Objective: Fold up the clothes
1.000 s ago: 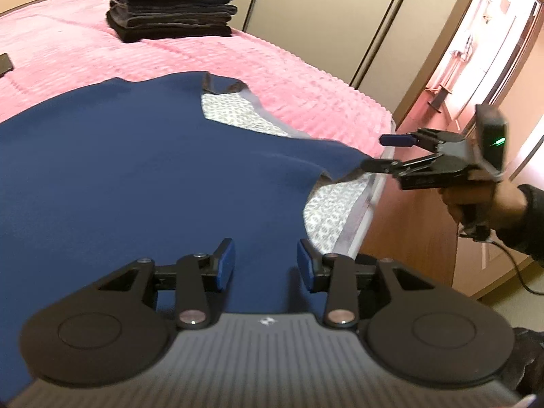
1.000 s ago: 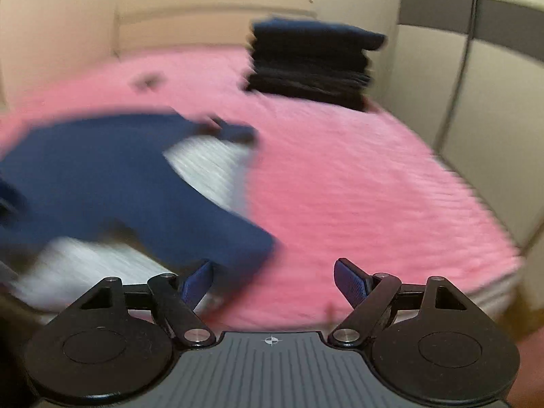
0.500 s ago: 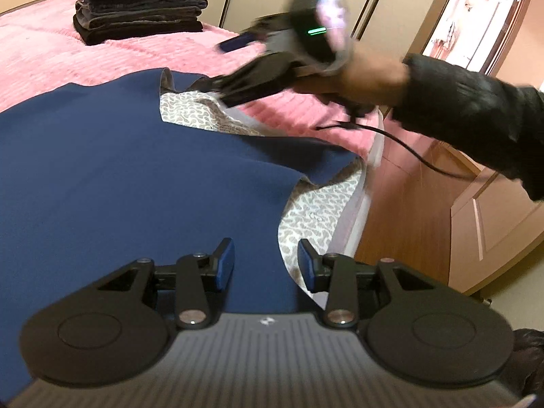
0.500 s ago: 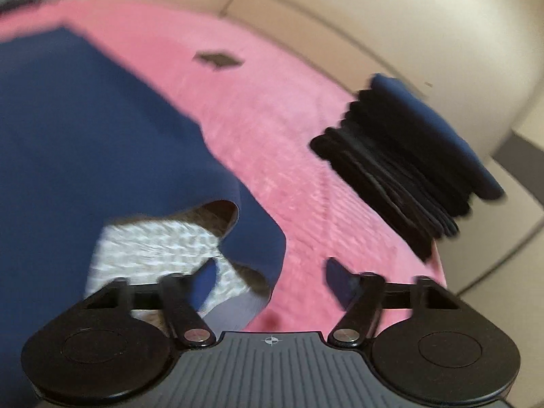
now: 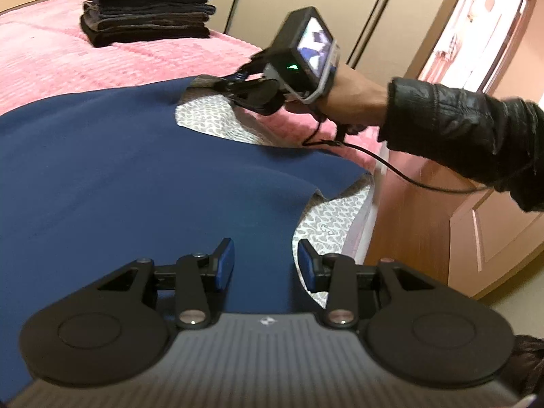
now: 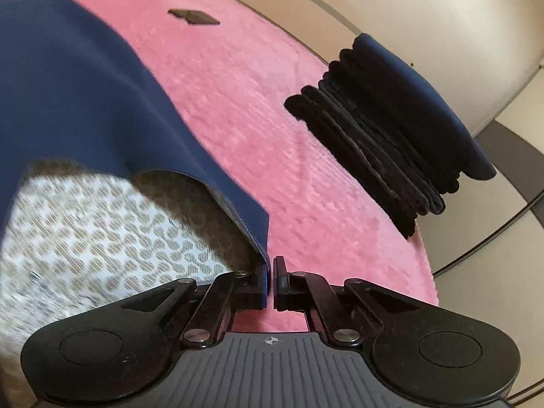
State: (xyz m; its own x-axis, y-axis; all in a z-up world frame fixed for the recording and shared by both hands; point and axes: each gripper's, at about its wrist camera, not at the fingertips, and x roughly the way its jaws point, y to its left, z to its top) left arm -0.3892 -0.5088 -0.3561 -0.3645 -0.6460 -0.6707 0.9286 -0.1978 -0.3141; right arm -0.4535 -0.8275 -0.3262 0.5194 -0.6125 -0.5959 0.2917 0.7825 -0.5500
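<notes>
Left tool (image 5: 266, 262): jaws partly apart, hovering over the near edge of the navy garment (image 5: 136, 176) at 6 o'clock in its own view; blue pads clear of the cloth, nothing gripped.

Navy garment: spread flat across the pink bedspread (image 5: 51, 54), filling the left and middle of the left wrist view; a patterned grey-white lining (image 5: 217, 122) shows at its neckline and again at 4 o'clock near the bed edge.

Folded stack (image 5: 149, 3): dark clothes piled neatly at 11 o'clock on the bedspread, well apart from the garment.

Right tool (image 5: 238, 83): up at 1 o'clock in the left wrist view, reaching in to the garment's collar corner; in its own view the jaws are drawn together, with the garment's navy edge (image 6: 260, 238) running down to the left pad. Whether the fabric is truly pinched, I cannot tell.

Right hand (image 5: 357, 102): wrapped round the handle, black leather sleeve (image 5: 476, 136) behind it, a cable (image 5: 391, 166) trailing below.

Small dark object (image 6: 193, 17): lying on the bedspread at 12 o'clock in the right wrist view.
</notes>
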